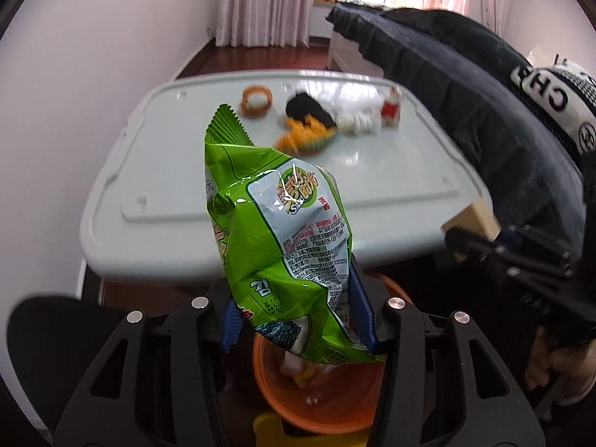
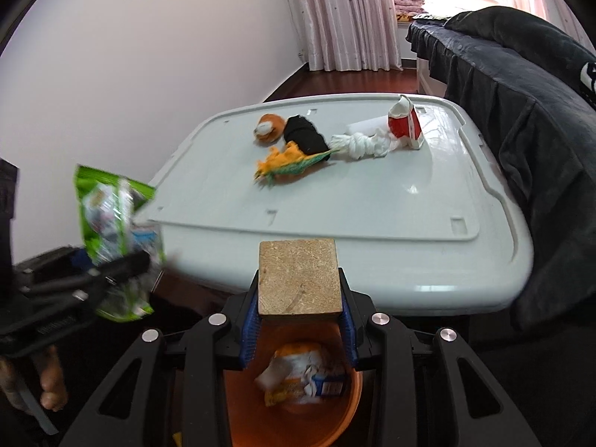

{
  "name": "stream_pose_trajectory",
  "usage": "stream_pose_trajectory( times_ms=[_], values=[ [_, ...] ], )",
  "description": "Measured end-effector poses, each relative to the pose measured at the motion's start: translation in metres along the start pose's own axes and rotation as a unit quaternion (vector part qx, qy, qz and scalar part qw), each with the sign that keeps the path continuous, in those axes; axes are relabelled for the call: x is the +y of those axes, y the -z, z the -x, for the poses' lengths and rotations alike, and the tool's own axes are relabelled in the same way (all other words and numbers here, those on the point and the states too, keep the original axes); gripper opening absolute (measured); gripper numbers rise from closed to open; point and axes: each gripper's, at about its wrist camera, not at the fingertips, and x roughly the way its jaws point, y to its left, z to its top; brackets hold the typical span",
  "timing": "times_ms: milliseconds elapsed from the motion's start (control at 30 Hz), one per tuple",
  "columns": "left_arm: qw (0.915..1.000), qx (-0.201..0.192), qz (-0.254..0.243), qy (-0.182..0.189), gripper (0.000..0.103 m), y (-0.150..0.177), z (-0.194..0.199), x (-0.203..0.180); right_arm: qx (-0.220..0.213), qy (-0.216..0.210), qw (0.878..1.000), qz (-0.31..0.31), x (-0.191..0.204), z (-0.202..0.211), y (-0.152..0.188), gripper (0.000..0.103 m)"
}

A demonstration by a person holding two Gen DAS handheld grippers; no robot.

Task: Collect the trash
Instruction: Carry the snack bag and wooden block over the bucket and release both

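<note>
Green snack bag — crumpled foil, pinched near its lower end by the left gripper, directly above the orange bin. Its long axis runs upward and away from the gripper, serrated seal uppermost, leaning toward the surface's near left corner; held so, it would fall straight into the bin on release. The right gripper clamps a square tan block between its blue pads, flat face up, also above the bin, which already contains wrappers. Both items appear poised for dropping. On the pale grey surface, toward the far edge, further pieces lie in a row — an orange roll, a black bundle, an orange-green wrapper, a knotted white rag and a red carton near the far right corner. A dark blanket drapes along the surface's right edge.
</note>
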Motion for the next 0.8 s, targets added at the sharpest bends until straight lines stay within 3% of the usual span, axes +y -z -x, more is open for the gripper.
stream_pose_trajectory(
  times_ms=[300,800],
  values=[
    [0.9982,0.057,-0.011,0.011,0.047,0.046,-0.010,-0.004,0.021,-0.012,1.000,0.002,0.011,0.017,0.031,0.036],
    [0.9920,0.123,-0.008,0.027,0.047,0.072,-0.034,-0.007,0.095,-0.022,0.995,-0.016,0.004,-0.001,0.065,0.036]
  ],
)
